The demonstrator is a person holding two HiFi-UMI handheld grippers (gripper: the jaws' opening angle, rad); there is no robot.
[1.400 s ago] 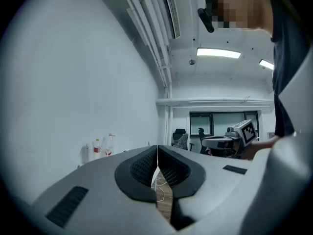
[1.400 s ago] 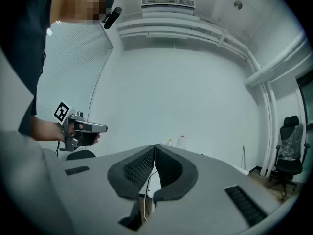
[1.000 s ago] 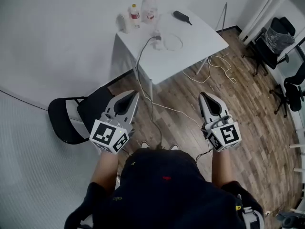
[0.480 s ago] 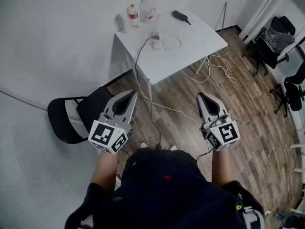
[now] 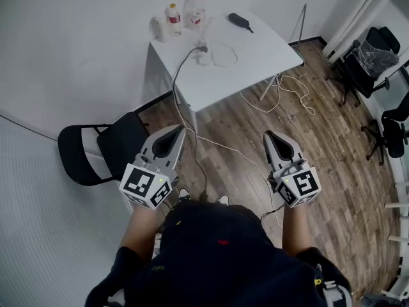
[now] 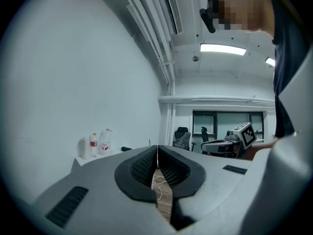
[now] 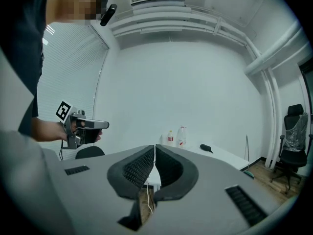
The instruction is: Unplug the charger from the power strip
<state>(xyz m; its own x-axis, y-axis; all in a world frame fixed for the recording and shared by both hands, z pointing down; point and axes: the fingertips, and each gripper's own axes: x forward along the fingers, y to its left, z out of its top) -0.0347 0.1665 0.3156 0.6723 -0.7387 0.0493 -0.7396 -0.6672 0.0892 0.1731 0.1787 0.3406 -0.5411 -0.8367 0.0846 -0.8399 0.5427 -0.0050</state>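
Observation:
A white table stands far ahead by the wall. On it lies a small white power strip with a coiled white charger cable beside it; the plug itself is too small to make out. A grey cord drops from the strip to the floor. My left gripper and right gripper are held level over the wooden floor, well short of the table. Both are shut and hold nothing. In the gripper views the left gripper and right gripper show their pads touching.
A black chair stands left of the left gripper. Bottles and a black object sit on the table. White cable trails on the floor under the table's right side. Black office chairs stand at the right.
Both grippers have moved a little lower in the head view. The table and chair have slid slightly left and up. The jaws stayed shut.

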